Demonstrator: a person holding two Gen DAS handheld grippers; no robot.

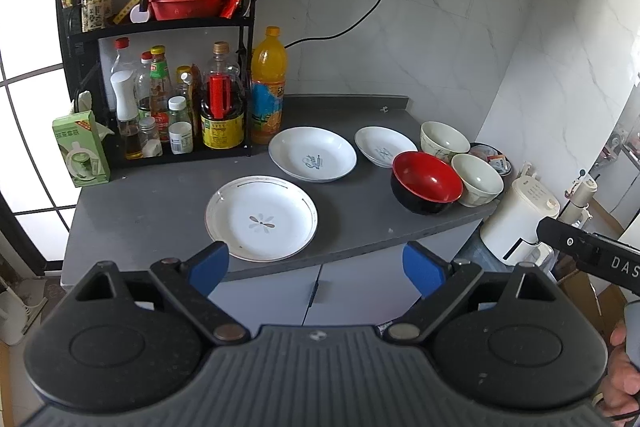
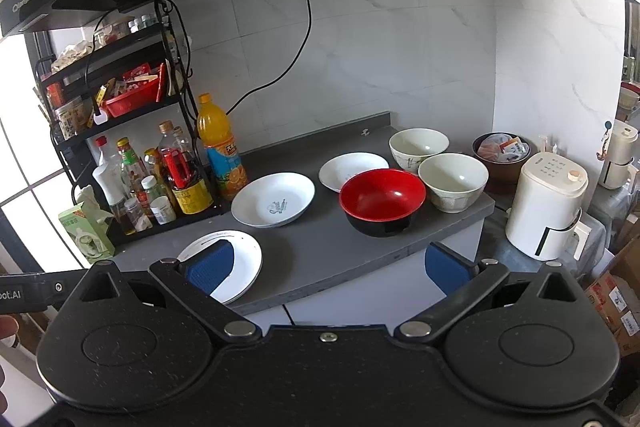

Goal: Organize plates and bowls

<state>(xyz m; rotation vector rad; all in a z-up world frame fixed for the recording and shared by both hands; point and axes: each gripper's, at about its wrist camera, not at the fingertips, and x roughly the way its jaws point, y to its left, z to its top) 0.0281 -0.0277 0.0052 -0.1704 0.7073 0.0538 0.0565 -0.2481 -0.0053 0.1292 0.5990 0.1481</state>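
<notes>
Three white plates lie on the grey counter (image 1: 160,203): a flower-patterned plate (image 1: 261,217) (image 2: 240,267) at the front, a larger plate (image 1: 312,153) (image 2: 273,199) behind it, a smaller plate (image 1: 382,145) (image 2: 348,169) further right. A red-and-black bowl (image 1: 426,182) (image 2: 382,200) stands beside two cream bowls (image 1: 443,139) (image 1: 477,179) (image 2: 418,143) (image 2: 453,181). My left gripper (image 1: 316,269) is open, in front of the counter edge, just short of the flower plate. My right gripper (image 2: 330,267) is open and empty, below the red bowl.
A black rack (image 1: 160,27) with sauce bottles and an orange drink bottle (image 1: 268,87) fills the counter's left rear. A green carton (image 1: 80,149) stands at the left edge. A dark bowl of packets (image 2: 502,151) and a white appliance (image 2: 546,205) sit to the right.
</notes>
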